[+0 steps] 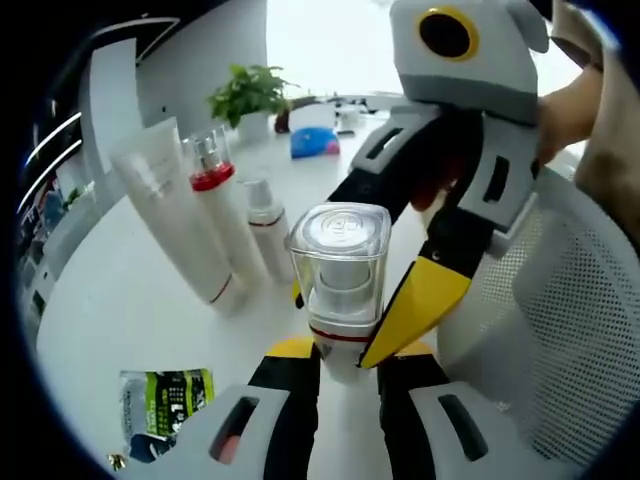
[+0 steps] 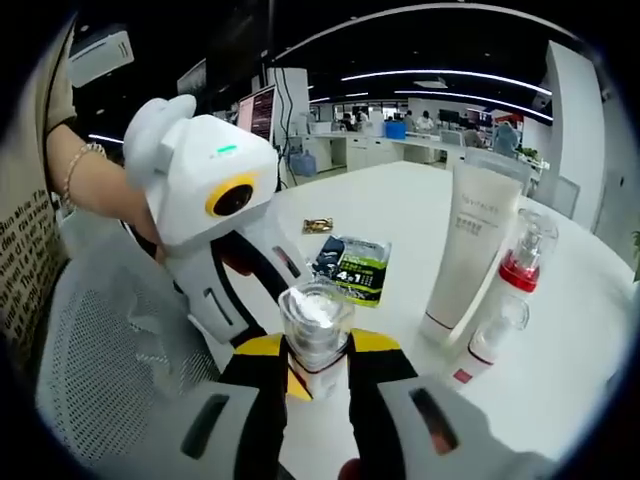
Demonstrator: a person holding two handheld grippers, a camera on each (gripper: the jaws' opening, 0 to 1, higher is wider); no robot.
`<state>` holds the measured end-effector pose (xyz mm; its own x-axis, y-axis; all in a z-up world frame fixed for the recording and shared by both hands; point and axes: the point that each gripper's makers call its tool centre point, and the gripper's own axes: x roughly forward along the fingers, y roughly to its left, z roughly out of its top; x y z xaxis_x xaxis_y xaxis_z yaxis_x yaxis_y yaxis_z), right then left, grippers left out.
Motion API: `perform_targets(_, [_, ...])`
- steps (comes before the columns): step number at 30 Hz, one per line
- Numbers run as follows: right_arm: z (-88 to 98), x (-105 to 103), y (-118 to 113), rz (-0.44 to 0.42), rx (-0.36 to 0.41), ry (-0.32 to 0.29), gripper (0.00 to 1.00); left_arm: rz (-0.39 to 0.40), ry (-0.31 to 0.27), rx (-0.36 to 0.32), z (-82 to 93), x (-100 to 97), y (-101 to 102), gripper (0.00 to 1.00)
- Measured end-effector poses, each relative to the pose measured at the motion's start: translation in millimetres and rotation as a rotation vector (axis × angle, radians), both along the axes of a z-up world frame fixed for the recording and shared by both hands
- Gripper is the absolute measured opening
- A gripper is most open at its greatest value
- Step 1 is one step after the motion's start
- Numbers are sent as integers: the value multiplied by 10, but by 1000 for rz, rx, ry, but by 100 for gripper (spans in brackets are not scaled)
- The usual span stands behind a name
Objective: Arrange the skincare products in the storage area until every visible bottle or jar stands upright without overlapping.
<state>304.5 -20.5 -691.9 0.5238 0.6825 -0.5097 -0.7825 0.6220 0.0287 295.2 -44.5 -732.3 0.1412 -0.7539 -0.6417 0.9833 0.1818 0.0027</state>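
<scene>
A: Biggest first?
B: Round white table (image 1: 120, 300), then a white perforated mesh storage basket (image 1: 570, 330) at its edge, in the right gripper view too (image 2: 110, 350).

A: Grippers?
B: Both meet on one bottle. Left gripper (image 1: 345, 365), black/yellow jaws, rises from the bottom of the left gripper view w/ jaws narrow, either side of the bottle's base. Right gripper (image 1: 385, 300) comes in from the top right, a hand (image 1: 575, 110) behind it, its yellow-tipped jaws closed in on the bottle's body.

A: Which bottle?
B: Small white bottle w/ a clear square cap and a red band (image 1: 340, 275). Upright, pinched between both grippers, next to the basket. In the right gripper view it sits between the right gripper's (image 2: 318, 375) own jaws (image 2: 315, 335), w/ the left gripper (image 2: 265, 300) opposite.

A: Rest of the skincare?
B: Tall white tube standing on its cap (image 1: 175, 215), leaning. Just beside it a white pump bottle w/ a red collar and clear cap (image 1: 215, 200), upright, then a short white bottle w/ a red base line (image 1: 268, 225), upright. All three well apart from the held one.

A: Smaller bits?
B: Green/black flat sachet (image 1: 165, 400) lying on the table, small gold wrapper (image 2: 318, 226) beyond it. Potted green plant (image 1: 250, 95) and a blue object (image 1: 313, 142) at the far side.
</scene>
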Motion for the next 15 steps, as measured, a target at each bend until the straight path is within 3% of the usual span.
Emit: perform_targets(15, [-134, 32, -19, 14, -35, 11, 22, 2, -2, -17, -150, 62, -16, 18])
